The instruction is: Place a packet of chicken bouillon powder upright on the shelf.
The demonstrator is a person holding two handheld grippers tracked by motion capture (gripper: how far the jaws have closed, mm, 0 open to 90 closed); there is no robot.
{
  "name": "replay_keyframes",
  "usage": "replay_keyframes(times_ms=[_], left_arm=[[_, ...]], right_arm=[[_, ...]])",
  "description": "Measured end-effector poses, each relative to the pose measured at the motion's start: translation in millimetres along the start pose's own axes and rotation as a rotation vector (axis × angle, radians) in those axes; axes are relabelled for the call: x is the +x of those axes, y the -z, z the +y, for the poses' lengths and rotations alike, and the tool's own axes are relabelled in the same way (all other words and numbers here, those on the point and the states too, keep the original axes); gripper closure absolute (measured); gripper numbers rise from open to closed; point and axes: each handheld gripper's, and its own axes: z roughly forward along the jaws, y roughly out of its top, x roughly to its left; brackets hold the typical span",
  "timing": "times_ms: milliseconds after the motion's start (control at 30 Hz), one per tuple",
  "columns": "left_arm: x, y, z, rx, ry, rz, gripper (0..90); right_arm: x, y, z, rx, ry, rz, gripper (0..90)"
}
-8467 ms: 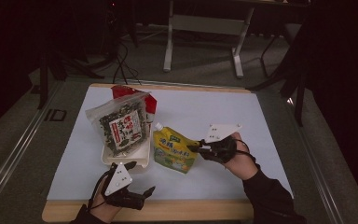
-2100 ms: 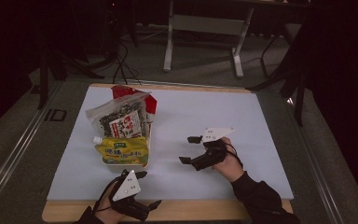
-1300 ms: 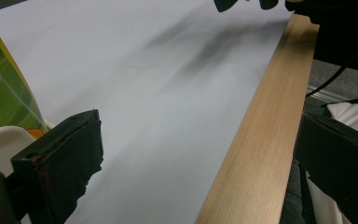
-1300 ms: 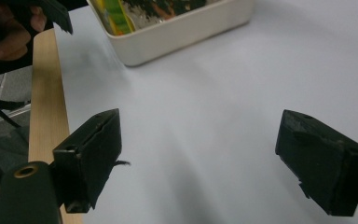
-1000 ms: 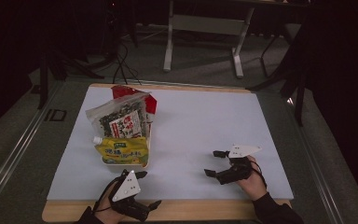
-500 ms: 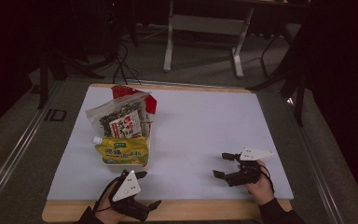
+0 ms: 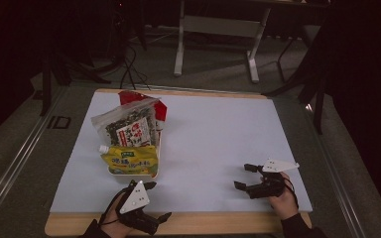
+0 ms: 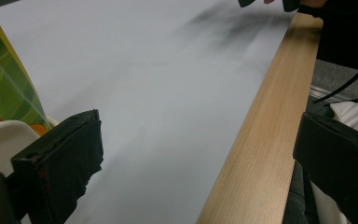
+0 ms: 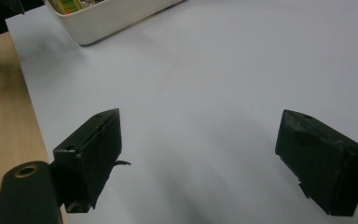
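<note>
Table [image 7: 213, 144], white sheet over wood board: both hands rest at the near edge, nothing held. Judgement: no pick in hand; you look parked, items appear already binned. To do this well, keep both tools low and apart from the bin so nothing gets knocked.

White bin [image 7: 129, 172], left side of sheet: holds a seaweed snack bag [image 7: 129, 126] leaning upright at rear, red packet [image 7: 159, 108] behind it, yellow spouted pouch [image 7: 129, 158] at front, lying across.

Right gripper [image 7: 246, 176]: jaws spread wide, empty, well apart from the bin.

Left gripper [image 7: 156, 201]: jaws spread, empty, just beside the bin's near wall.
</note>
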Motion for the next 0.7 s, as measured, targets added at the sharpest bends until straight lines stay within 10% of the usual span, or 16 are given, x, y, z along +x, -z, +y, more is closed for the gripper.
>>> replay_keyframes(times_ms=[700], left_arm=[[0.0,-1.1,-2.7,0.005,0.004,-0.003,2.6]], right_arm=[[-4.1,-8.6,-5.9,0.052,0.007,-0.006,13.6]])
